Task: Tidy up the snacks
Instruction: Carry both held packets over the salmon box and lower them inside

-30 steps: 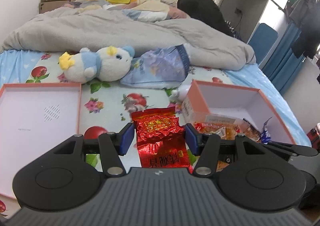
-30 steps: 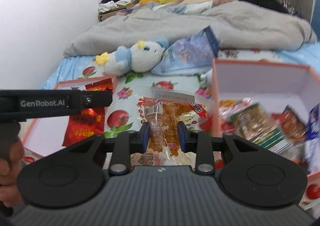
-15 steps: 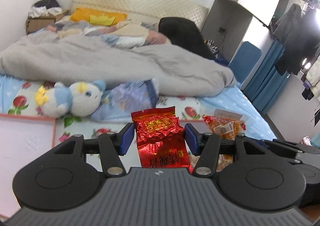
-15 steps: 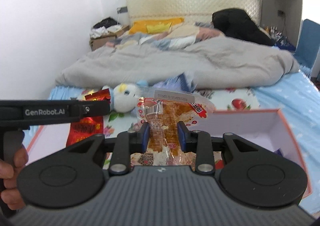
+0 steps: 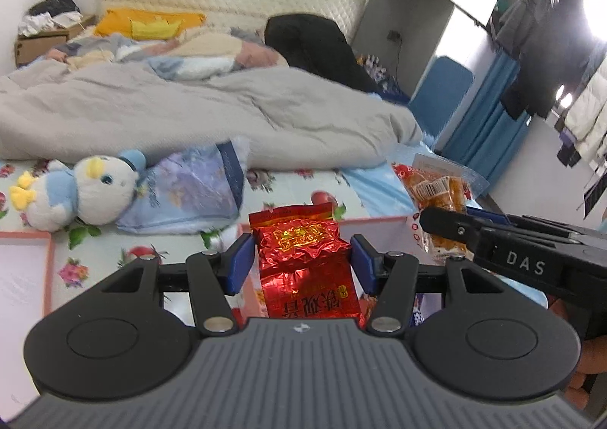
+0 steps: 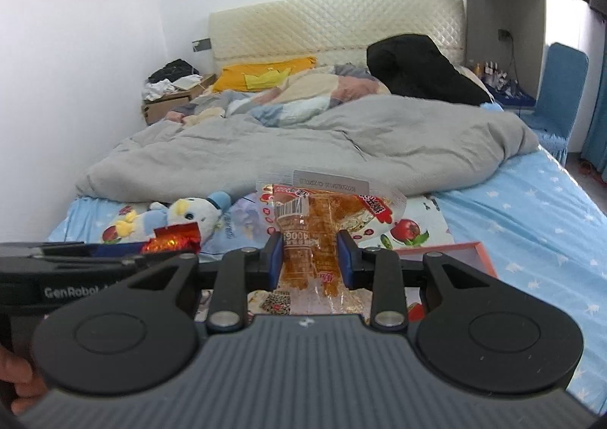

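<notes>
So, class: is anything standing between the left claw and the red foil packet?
Nothing visible does. The red foil packet already sits between the left claw's blue pads, clamped there. The right claw likewise grips a clear snack packet, with nothing between them.

Daylight fills the room, bright and even. In the left wrist view it pours from a window (image 5: 592,22) at the upper right, blown out to white glare that washes over the hanging clothes (image 5: 538,45) beside it. The grey duvet (image 5: 189,114) near that window shows soft shadows in its folds. The patterned bag (image 5: 189,190) below the duvet is smeared by motion blur. Fisheye distortion bends the headboard (image 6: 334,26) and walls toward the edges in both views. The red foil packet (image 5: 307,262) carries sharp specular glints.
</notes>
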Demonstrator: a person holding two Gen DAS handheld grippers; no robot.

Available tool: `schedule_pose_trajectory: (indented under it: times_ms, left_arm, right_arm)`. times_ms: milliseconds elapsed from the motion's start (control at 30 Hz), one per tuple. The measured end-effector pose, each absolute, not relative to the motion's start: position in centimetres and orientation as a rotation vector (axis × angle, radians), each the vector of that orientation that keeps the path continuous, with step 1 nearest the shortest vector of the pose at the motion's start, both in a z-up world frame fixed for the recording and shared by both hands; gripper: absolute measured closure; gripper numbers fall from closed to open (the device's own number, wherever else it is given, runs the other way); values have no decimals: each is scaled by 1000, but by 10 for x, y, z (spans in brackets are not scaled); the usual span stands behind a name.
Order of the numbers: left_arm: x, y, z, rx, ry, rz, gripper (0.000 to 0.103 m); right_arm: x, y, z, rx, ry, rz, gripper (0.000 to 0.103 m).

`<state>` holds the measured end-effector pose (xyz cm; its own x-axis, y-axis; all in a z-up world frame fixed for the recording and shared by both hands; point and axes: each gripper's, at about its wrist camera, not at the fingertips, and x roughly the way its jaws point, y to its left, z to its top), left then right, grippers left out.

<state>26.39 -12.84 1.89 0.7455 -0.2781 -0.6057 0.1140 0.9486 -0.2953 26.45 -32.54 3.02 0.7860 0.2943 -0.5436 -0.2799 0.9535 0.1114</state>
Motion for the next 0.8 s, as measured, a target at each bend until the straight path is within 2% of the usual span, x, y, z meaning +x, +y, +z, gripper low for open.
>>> schedule_pose_trajectory:
  times_ms: [567,800]
  left_arm:
    - [341,-203,-95,-111,981,-344,42]
    - [351,-217,-121,-76,1040,-354,42]
  right_arm:
    - [288,-384,-86,110,821,160,68]
    - [290,-392,-117,131,888,141,67]
